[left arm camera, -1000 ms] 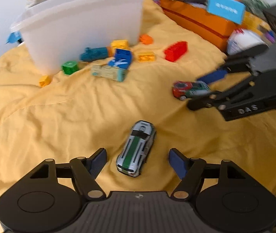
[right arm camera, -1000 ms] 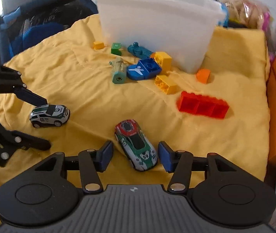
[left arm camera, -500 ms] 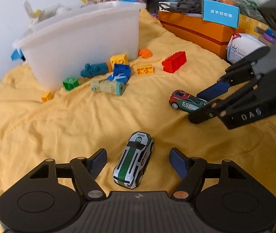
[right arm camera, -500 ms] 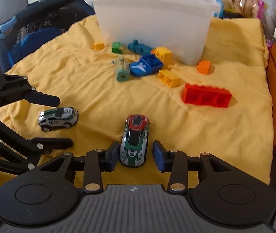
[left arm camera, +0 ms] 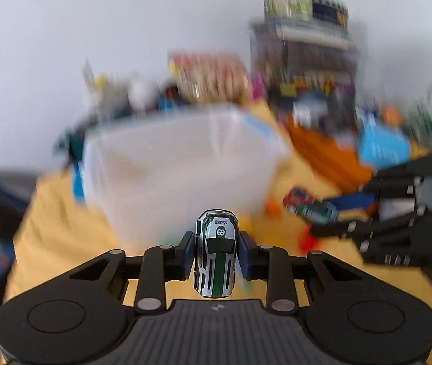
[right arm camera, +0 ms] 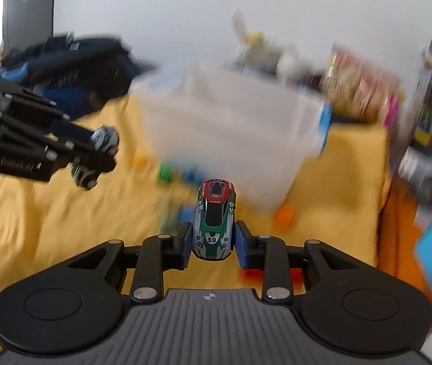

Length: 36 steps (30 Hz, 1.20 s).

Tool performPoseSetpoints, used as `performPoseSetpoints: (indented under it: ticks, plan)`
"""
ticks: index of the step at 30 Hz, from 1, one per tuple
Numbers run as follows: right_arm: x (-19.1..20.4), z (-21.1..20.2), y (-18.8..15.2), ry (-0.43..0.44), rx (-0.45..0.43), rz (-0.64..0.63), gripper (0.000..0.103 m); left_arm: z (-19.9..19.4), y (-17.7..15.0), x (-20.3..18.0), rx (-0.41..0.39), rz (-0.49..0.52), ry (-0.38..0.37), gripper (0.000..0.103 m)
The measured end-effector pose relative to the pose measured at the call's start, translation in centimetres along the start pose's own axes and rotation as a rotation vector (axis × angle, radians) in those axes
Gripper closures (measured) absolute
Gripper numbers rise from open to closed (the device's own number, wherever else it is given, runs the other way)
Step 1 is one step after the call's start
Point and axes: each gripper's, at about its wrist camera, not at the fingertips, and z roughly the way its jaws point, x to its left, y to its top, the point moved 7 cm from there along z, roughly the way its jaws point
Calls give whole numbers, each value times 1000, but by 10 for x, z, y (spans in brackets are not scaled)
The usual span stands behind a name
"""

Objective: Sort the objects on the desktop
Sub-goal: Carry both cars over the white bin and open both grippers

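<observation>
My left gripper (left arm camera: 215, 252) has a silver and green toy car numbered 69 (left arm camera: 216, 261) pinched between its blue pads, its jaws still closing, and the car hangs above the yellow cloth (left arm camera: 57, 225). My right gripper (right arm camera: 212, 240), jaws also closing, clamps a red, green and silver car numbered 59 (right arm camera: 215, 213) clear of the cloth. Each wrist view shows the other gripper with its car: the right gripper (left arm camera: 316, 216) at the right, the left gripper (right arm camera: 103, 155) at the left. A white plastic bin (right arm camera: 231, 133) stands ahead of both.
Blurred toy bricks lie at the bin's foot, among them a green brick (right arm camera: 165, 173) and an orange brick (right arm camera: 285, 216). An orange box (left arm camera: 331, 152) with a blue card (left arm camera: 383, 149) sits to the right. A dark bag (right arm camera: 73, 70) lies at the back left.
Both grippers closed on the cars that lay between their fingers and rose with them off the cloth. Both views tilted up towards the white bin.
</observation>
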Motion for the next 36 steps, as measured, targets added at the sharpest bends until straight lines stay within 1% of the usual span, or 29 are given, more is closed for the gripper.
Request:
performPoseSetpoints:
  ticks: [2, 4, 7, 9, 10, 11, 12, 13, 15, 16, 18, 19, 20, 22, 23, 25, 27, 28, 29, 32, 35, 36]
  plan:
    - [-12, 4, 31, -10, -53, 31, 71, 5, 33, 9, -65, 5, 13, 70]
    - [-23, 9, 59, -27, -103, 54, 70, 11, 59, 14, -123, 17, 23, 70]
    - [-37, 24, 95, -98, -147, 45, 70, 33, 87, 22, -170, 1, 29, 70]
    - [-41, 38, 108, -113, -142, 52, 70, 52, 97, 28, -163, -30, 49, 69]
    - [-43, 46, 113, -132, -134, 43, 69, 65, 98, 31, -138, -37, 67, 68]
    - [-44, 54, 114, -159, -130, 31, 69, 81, 94, 35, -97, -43, 87, 63]
    - [-43, 59, 111, -173, -116, 26, 68, 89, 88, 38, -62, -53, 91, 63]
    - [-42, 60, 106, -169, -94, 31, 68, 94, 79, 40, -19, -82, 76, 63]
    - [-39, 48, 91, -120, -118, 79, 68, 86, 59, 40, -3, -151, 2, 59]
    - [-38, 42, 83, -111, -113, 81, 68, 79, 50, 40, -6, -175, -19, 54]
    - [-31, 34, 62, -100, -93, 79, 68, 61, 26, 39, -24, -197, 7, 52]
    - [-27, 32, 51, -83, -77, 83, 68, 47, 14, 35, -34, -193, 31, 45]
    - [-20, 28, 37, -61, -54, 86, 68, 38, 4, 31, -22, -195, 46, 39]
    - [-15, 26, 17, -37, -7, 100, 68, 20, -17, 23, -3, -180, 59, 36]
    - [-11, 26, 3, -11, 35, 113, 68, 12, -30, 17, 8, -166, 69, 36]
    - [-5, 26, -18, 9, 90, 124, 68, 7, -53, 6, 55, -137, 93, 36]
    - [-2, 31, -41, 15, 159, 125, 68, 6, -72, -7, 101, -81, 92, 36]
    - [-2, 33, -47, 18, 180, 125, 68, 7, -81, -15, 124, -51, 79, 36]
    - [-1, 33, -55, 18, 201, 132, 68, 9, -88, -25, 154, -25, 45, 35]
    - [6, 31, -70, 31, 237, 136, 68, 13, -105, -48, 229, -21, -33, 36]
    - [14, 32, -81, 38, 257, 124, 62, 15, -112, -62, 253, -15, -66, 36]
    - [17, 33, -84, 44, 265, 126, 57, 15, -113, -63, 257, -5, -59, 36]
